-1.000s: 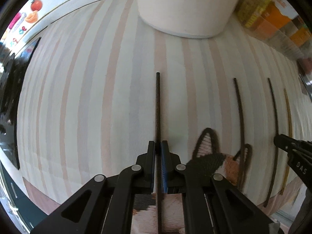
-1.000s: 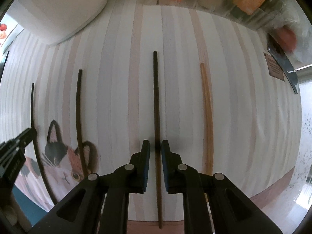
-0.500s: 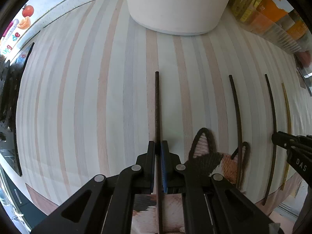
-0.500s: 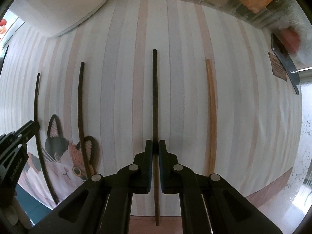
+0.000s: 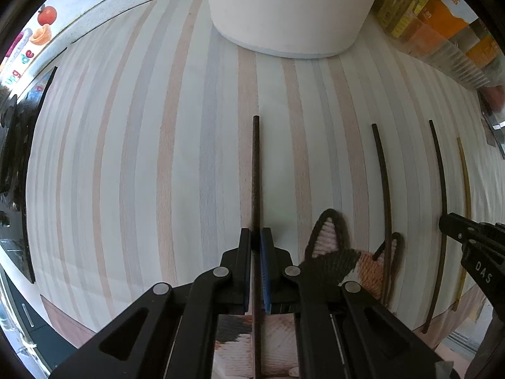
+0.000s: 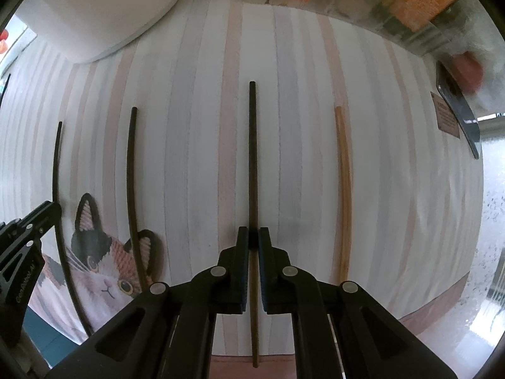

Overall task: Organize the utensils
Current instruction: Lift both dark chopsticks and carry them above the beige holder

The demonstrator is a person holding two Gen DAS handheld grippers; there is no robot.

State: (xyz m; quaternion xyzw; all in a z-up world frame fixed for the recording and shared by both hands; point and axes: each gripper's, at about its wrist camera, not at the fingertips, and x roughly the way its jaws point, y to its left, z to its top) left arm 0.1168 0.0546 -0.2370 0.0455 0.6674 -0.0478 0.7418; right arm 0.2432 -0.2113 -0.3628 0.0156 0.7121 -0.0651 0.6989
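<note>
Several chopsticks lie in parallel on a striped mat (image 5: 142, 158). My left gripper (image 5: 256, 237) is shut on a dark chopstick (image 5: 255, 170), which points straight ahead just above the mat. My right gripper (image 6: 253, 235) is shut on another dark chopstick (image 6: 252, 151), also pointing ahead. Between the two lies a loose dark chopstick (image 5: 383, 195), seen in the right wrist view too (image 6: 131, 170). A light wooden chopstick (image 6: 344, 183) lies to the right of my right gripper. The right gripper shows at the right edge of the left wrist view (image 5: 467, 237).
A large white round container (image 5: 293, 9) stands at the far edge of the mat. A clear bin with orange and yellow packets (image 6: 394, 9) sits at the back right. A cat picture (image 6: 104, 265) is on the mat's near part. A dark stovetop (image 5: 15, 158) lies left.
My right gripper has closed on its dark chopstick. Both grippers have edged forward, so the white container looks nearer. The left gripper has stayed shut on its chopstick.
</note>
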